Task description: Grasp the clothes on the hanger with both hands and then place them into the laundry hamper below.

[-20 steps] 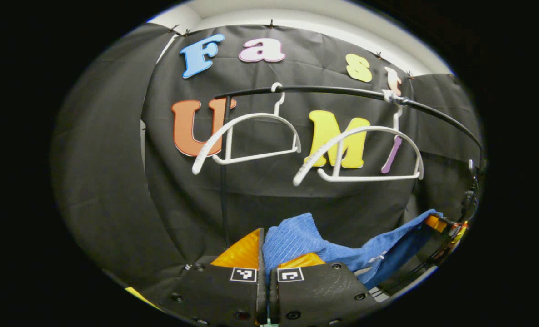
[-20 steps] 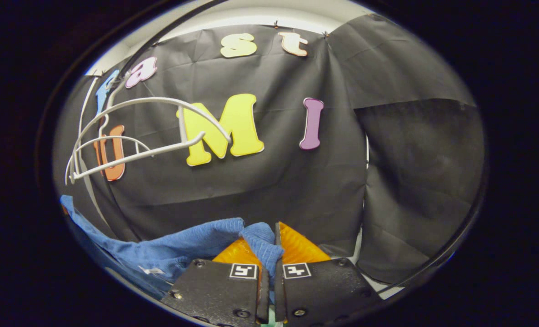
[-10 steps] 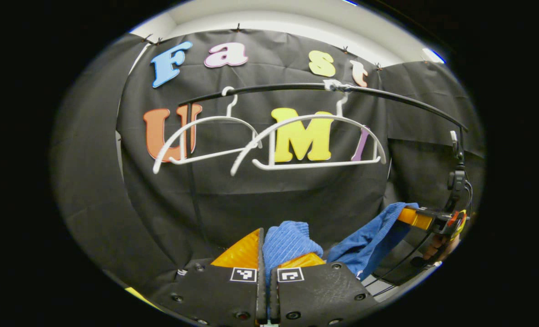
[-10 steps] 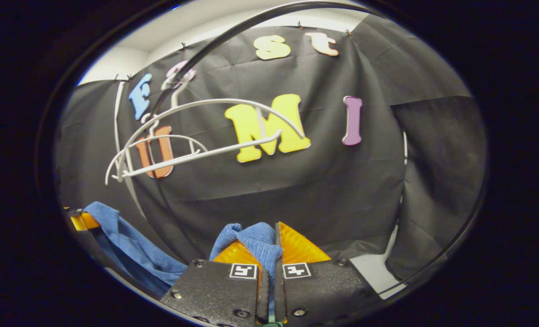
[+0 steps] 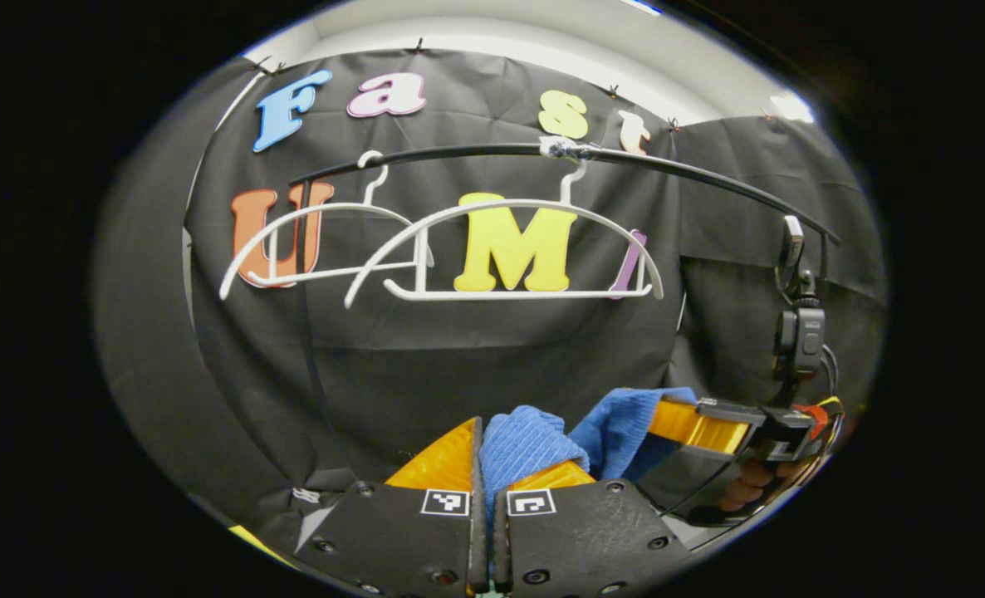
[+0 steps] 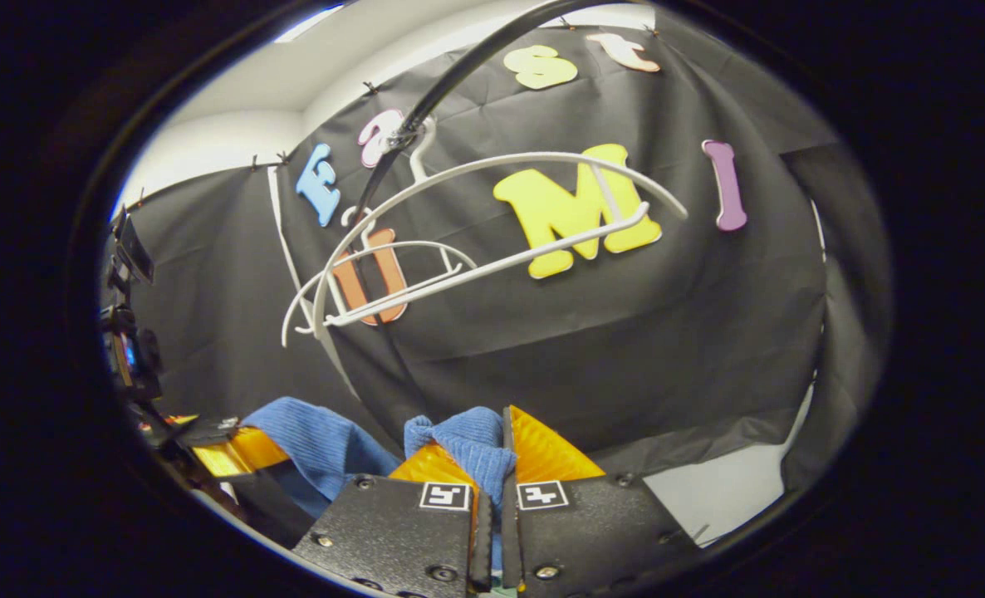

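A blue knitted garment (image 5: pixel 526 440) is bunched between the fingers of my left gripper (image 5: pixel 482 453), which is shut on it. Its other end (image 6: pixel 467 440) is pinched in my right gripper (image 6: pixel 502 453), also shut on it. In the left gripper view the right gripper (image 5: pixel 692 423) sits close at the right, blue cloth (image 5: pixel 621 419) hanging from it, a hand below. In the right gripper view the left gripper (image 6: pixel 227 444) is at lower left with cloth (image 6: pixel 318 440) beside it. Two bare white hangers (image 5: pixel 501 249) (image 5: pixel 310 245) hang on the black rail (image 5: pixel 542 154).
The black cloth wall stands behind the rail. A black upright pole (image 5: pixel 306 332) of the rack runs down at the left. A strip of pale floor (image 6: pixel 725 494) shows at the lower right of the right gripper view.
The two grippers have come closer together, so the blue garment between them has gone from stretched to bunched and slack. Both views have swung, shifting the hangers and rail sideways.
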